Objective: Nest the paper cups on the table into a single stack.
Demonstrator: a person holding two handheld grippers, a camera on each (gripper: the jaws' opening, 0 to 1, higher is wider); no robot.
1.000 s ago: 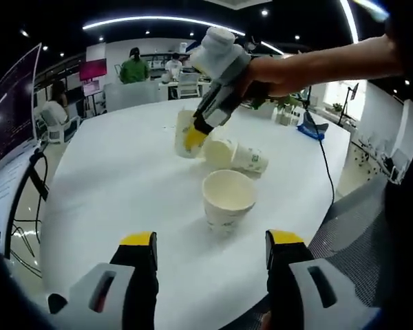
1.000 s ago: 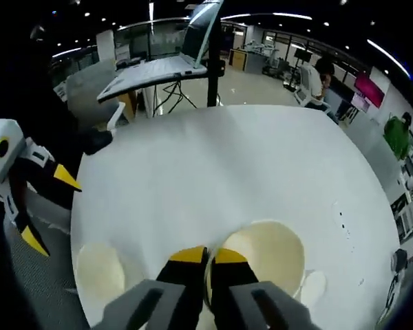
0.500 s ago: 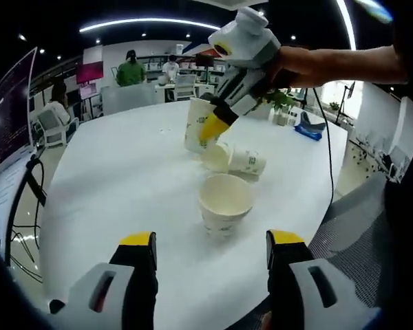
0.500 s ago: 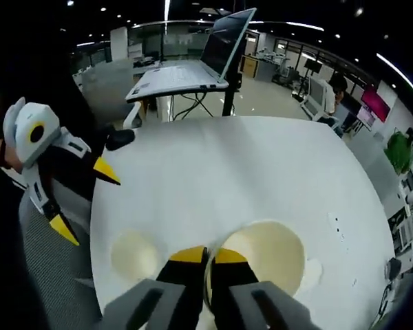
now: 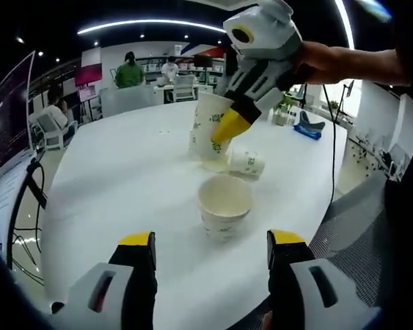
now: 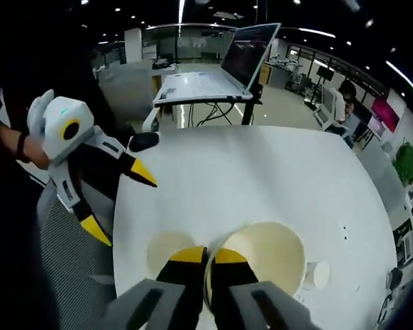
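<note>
**Right tool holding one paper cup in the air above the others**

In the left gripper view, the left tool (image 5: 210, 251) is hovering with its yellow-tipped jaws spread wide and gripping nothing. Just beyond it, an upright white paper cup with green print (image 5: 224, 207) is standing on the round white table (image 5: 103, 185). Farther on, a second printed paper cup lying on its side (image 5: 247, 164) is resting on the table. Above and just beside it, the right tool (image 5: 230, 127) is pinching the wall of a lifted white paper cup (image 5: 210, 127), clear of the table. In the right gripper view, that tool's jaws are sitting close together on the cup's rim.
</note>
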